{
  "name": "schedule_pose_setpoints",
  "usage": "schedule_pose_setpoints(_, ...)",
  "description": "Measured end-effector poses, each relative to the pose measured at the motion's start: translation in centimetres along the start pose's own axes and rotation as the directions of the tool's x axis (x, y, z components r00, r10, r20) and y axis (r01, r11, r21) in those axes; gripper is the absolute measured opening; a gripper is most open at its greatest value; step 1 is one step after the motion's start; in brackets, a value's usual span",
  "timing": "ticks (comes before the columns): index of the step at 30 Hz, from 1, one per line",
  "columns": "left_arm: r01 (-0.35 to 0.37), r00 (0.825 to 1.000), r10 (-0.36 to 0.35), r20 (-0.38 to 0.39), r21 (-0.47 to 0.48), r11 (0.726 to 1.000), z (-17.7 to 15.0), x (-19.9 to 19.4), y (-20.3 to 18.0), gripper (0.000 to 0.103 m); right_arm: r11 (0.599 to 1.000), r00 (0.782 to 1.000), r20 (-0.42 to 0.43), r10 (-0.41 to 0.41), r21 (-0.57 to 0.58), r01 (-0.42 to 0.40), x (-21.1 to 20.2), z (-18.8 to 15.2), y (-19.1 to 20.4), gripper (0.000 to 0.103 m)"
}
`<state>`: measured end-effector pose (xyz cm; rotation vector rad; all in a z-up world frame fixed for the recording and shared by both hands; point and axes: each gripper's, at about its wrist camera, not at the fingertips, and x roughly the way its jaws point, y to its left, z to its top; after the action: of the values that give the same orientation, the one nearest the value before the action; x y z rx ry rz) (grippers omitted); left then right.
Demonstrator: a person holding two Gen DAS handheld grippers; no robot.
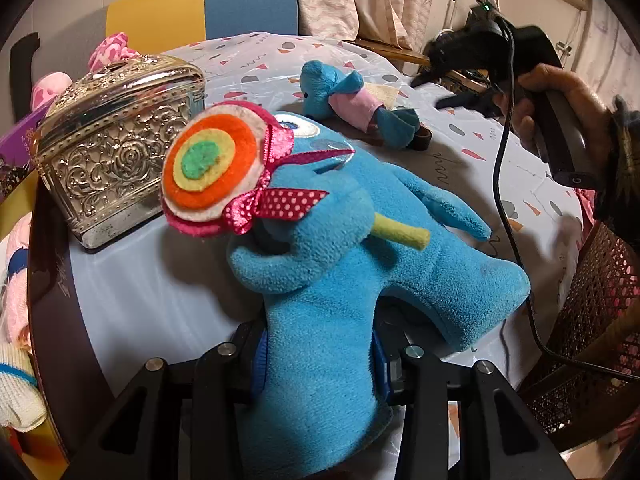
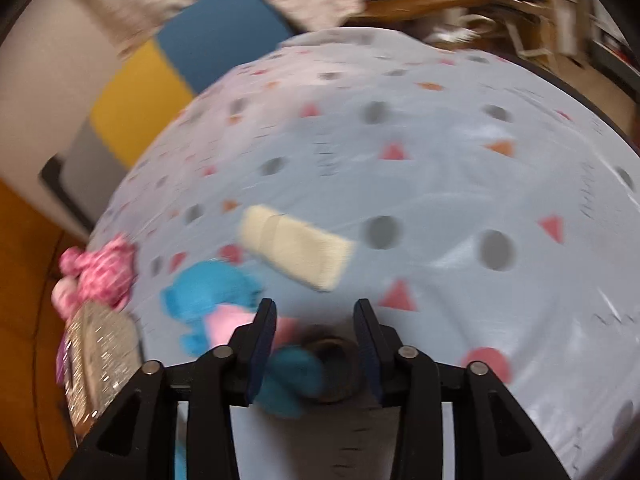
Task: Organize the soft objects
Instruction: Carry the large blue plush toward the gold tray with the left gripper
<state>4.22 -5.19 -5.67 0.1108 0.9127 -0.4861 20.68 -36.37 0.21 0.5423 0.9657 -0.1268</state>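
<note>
My left gripper (image 1: 320, 360) is shut on the leg of a big blue plush (image 1: 340, 264) that holds a felt lollipop (image 1: 212, 168); the plush lies on the table. A small blue plush in a pink shirt (image 1: 352, 104) lies farther back; it also shows in the blurred right wrist view (image 2: 216, 300). My right gripper (image 2: 316, 320) is open, hovering above the small plush's feet and a dark ring (image 2: 332, 368). From the left wrist view the right gripper (image 1: 460, 76) is held in the air at the far right.
A silver embossed box (image 1: 120, 152) stands at the left, with a pink plush (image 1: 112, 50) behind it. A cream cloth strip (image 2: 296, 246) lies on the patterned tablecloth (image 2: 440, 184). A chair (image 1: 200, 8) stands beyond the table. A wicker chair (image 1: 592, 320) is at the right.
</note>
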Motion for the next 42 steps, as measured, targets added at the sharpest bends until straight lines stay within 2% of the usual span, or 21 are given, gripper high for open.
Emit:
schedule_pose_setpoints(3, 0.002, 1.0, -0.002, 0.0, -0.003, 1.0, 0.0, 0.0, 0.0, 0.042, 0.995, 0.995, -0.028, -0.101, 0.015, 0.101, 0.2, -0.1, -1.6, 0.042)
schedule_pose_setpoints(4, 0.003, 1.0, -0.003, -0.001, -0.005, 1.0, 0.0, 0.0, 0.1, 0.042, 0.99, 0.988, -0.067, -0.138, -0.004, 0.138, 0.8, -0.4, -1.7, 0.042)
schedule_pose_setpoints(6, 0.004, 1.0, -0.004, -0.002, -0.008, 1.0, 0.0, 0.0, 0.2, 0.042, 0.989, 0.982, -0.116, -0.148, -0.029, 0.146, 1.5, -0.8, -1.4, 0.041)
schedule_pose_setpoints(8, 0.002, 1.0, -0.002, -0.002, -0.008, 1.0, 0.0, 0.1, 0.2, 0.042, 0.988, 0.983, -0.121, -0.141, -0.082, 0.132, 1.5, -1.2, -0.4, 0.039)
schedule_pose_setpoints(14, 0.001, 1.0, -0.001, -0.001, -0.007, 1.0, 0.0, 0.0, 0.1, 0.042, 0.957, 0.956, -0.164, -0.242, -0.204, 0.207, 3.2, -2.2, 0.9, 0.035)
schedule_pose_setpoints(16, 0.0, 1.0, 0.0, -0.001, -0.006, 1.0, 0.0, 0.0, 0.1, 0.042, 0.945, 0.952, -0.154, -0.266, -0.235, 0.226, 3.6, -2.1, 0.9, 0.034)
schedule_pose_setpoints(17, 0.0, 1.0, 0.0, -0.001, -0.006, 1.0, 0.0, 0.0, 0.1, 0.042, 0.938, 0.948, -0.144, -0.283, -0.249, 0.242, 3.7, -2.1, 0.7, 0.027)
schedule_pose_setpoints(18, 0.0, 1.0, 0.0, -0.001, -0.006, 1.0, 0.0, 0.0, 0.1, 0.042, 0.927, 0.941, -0.129, -0.312, -0.257, 0.272, 3.6, -2.0, 0.7, 0.013)
schedule_pose_setpoints(19, 0.0, 1.0, 0.0, -0.001, -0.005, 1.0, 0.0, 0.0, 0.1, 0.042, 0.918, 0.932, -0.11, -0.344, -0.25, 0.309, 3.4, -1.8, 0.3, 0.008)
schedule_pose_setpoints(23, 0.002, 1.0, -0.002, -0.004, -0.008, 1.0, 0.1, -0.1, 0.1, 0.039, 0.898, 0.9, -0.089, -0.426, -0.16, 0.409, 2.5, -0.7, -2.3, 0.008)
schedule_pose_setpoints(25, -0.001, 1.0, 0.001, -0.005, -0.008, 1.0, 0.1, -0.2, 0.1, 0.038, 0.908, 0.903, -0.104, -0.416, -0.108, 0.406, 2.4, -0.1, -3.7, 0.008)
schedule_pose_setpoints(27, 0.002, 1.0, -0.002, -0.01, -0.019, 1.0, 0.2, -0.4, 0.2, 0.038, 0.901, 0.899, -0.097, -0.427, -0.133, 0.414, 2.5, -0.2, -3.7, 0.009)
schedule_pose_setpoints(29, -0.008, 1.0, 0.008, -0.014, -0.02, 1.0, 0.4, -0.7, 0.2, 0.038, 0.881, 0.885, -0.082, -0.459, -0.169, 0.441, 2.8, -0.3, -3.1, 0.009)
schedule_pose_setpoints(32, -0.009, 1.0, 0.009, 0.0, -0.024, 1.0, 0.4, -1.5, 0.2, 0.038, 0.875, 0.881, -0.073, -0.467, -0.186, 0.448, 2.9, -0.3, -2.8, 0.009)
schedule_pose_setpoints(38, -0.02, 0.996, 0.019, 0.092, 0.011, 1.0, 1.0, -4.7, -0.3, 0.038, 0.865, 0.878, -0.059, -0.475, -0.211, 0.454, 2.8, -1.5, -1.8, 0.01)
schedule_pose_setpoints(42, -0.037, 0.989, 0.037, 0.143, -0.001, 0.999, 1.2, -7.1, 0.2, 0.038, 0.856, 0.875, -0.048, -0.482, -0.237, 0.459, 3.3, -1.7, -0.9, 0.01)
